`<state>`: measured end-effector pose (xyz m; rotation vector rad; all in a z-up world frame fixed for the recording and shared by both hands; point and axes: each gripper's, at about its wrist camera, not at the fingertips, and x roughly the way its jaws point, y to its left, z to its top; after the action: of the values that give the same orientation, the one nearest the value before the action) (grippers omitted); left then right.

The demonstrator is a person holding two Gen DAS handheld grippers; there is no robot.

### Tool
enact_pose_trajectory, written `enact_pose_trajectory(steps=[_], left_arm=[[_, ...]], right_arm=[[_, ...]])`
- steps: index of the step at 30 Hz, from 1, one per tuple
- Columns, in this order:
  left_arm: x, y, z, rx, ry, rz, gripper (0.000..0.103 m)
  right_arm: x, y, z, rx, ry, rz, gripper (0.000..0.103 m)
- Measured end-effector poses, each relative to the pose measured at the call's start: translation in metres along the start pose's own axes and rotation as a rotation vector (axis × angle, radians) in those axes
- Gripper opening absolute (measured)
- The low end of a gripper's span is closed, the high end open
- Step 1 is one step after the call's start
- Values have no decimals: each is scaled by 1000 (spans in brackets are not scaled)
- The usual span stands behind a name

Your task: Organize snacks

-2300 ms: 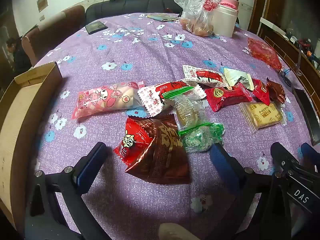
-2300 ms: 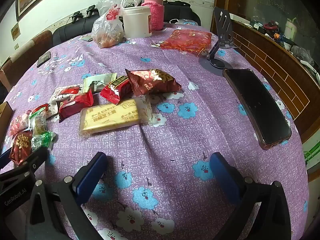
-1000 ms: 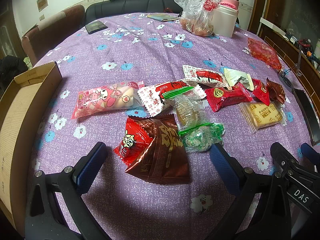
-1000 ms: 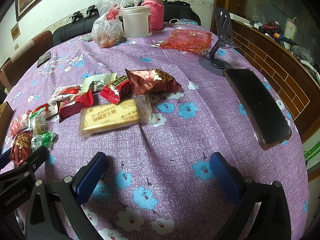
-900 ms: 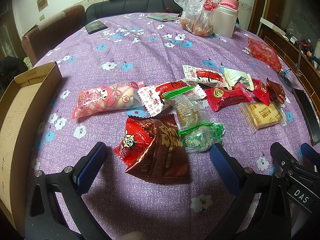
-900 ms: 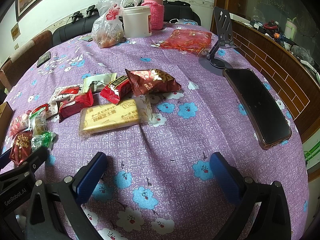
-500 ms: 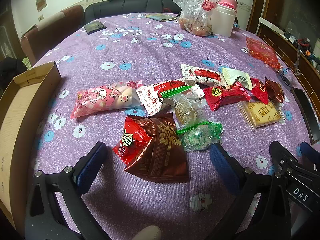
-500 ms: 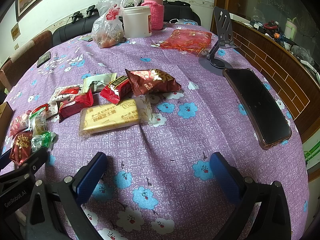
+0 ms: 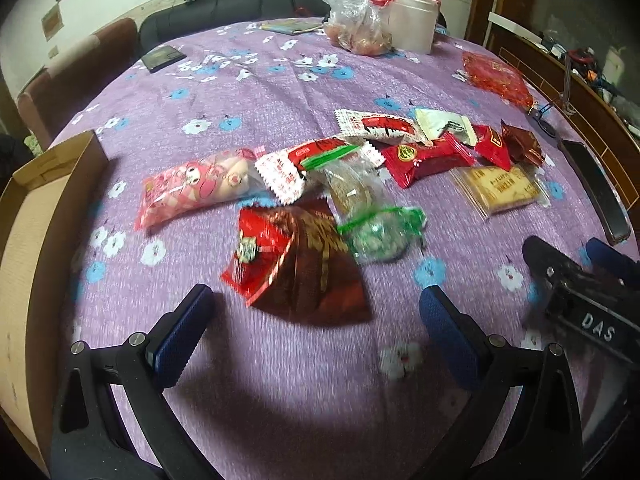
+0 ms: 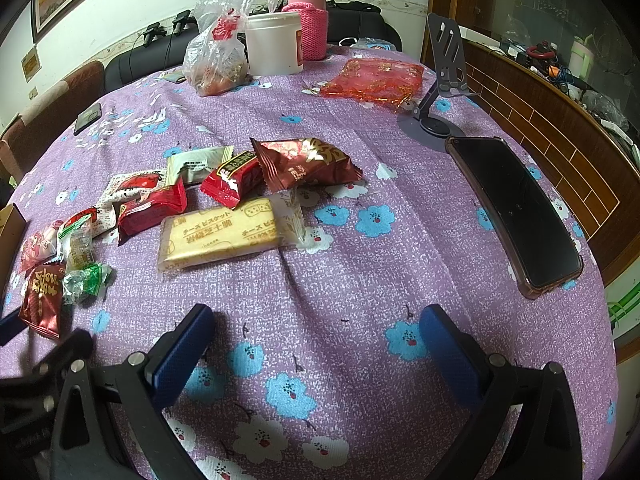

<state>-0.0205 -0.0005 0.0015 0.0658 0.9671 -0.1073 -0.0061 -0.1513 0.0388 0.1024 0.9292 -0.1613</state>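
Several wrapped snacks lie in a loose row on the purple flowered tablecloth. Nearest my left gripper (image 9: 314,304) is a dark red and brown packet (image 9: 298,262), with a green-wrapped candy (image 9: 380,232) and a pink character bag (image 9: 196,188) beside it. That gripper is open and holds nothing. A yellow biscuit pack (image 10: 220,236) and a maroon foil packet (image 10: 308,164) lie ahead of my right gripper (image 10: 316,320), which is open and empty above bare cloth. The right gripper (image 9: 592,276) also shows at the right edge of the left wrist view.
An open cardboard box (image 9: 28,220) sits at the table's left edge. A black phone (image 10: 516,208) and a grey phone stand (image 10: 440,92) are on the right. A plastic bag (image 10: 218,64), white tub (image 10: 274,44), pink flask (image 10: 308,20) and red mesh pouch (image 10: 372,80) stand at the back.
My left gripper has shifted, with the view now blurred and the snacks sliding slightly toward the right in it. The right gripper has stayed where it was. Both stay open.
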Motion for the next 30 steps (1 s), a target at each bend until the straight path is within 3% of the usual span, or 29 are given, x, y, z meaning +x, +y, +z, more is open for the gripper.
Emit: enact_pose_trajectory(steps=[4, 8, 14, 16, 19, 23, 27, 30], left_arm=[[-5, -5, -5, 4, -1, 20, 103], [-11, -3, -13, 20, 37, -29, 103], [-47, 20, -24, -83, -3, -181, 103], [-68, 32, -26, -115, -61, -220, 103], [-101, 43, -29, -122, -147, -162, 103], [-143, 64, -29, -136, -243, -157, 98], [-197, 94, -29, -146, -399, -115, 98], [-253, 121, -24, -173, -527, -108, 98]], right_arm=[[0, 0, 0, 0, 0, 0, 103], [0, 0, 0, 0, 0, 0, 103], [0, 0, 1, -28, 25, 30, 103], [1, 1, 0, -40, 48, 38, 103], [-2, -1, -1, -53, 53, 44, 103], [-10, 3, -7, -66, 22, 14, 103], [-52, 6, -12, -71, -100, 8, 103], [-117, 6, -4, -71, -270, 10, 103]])
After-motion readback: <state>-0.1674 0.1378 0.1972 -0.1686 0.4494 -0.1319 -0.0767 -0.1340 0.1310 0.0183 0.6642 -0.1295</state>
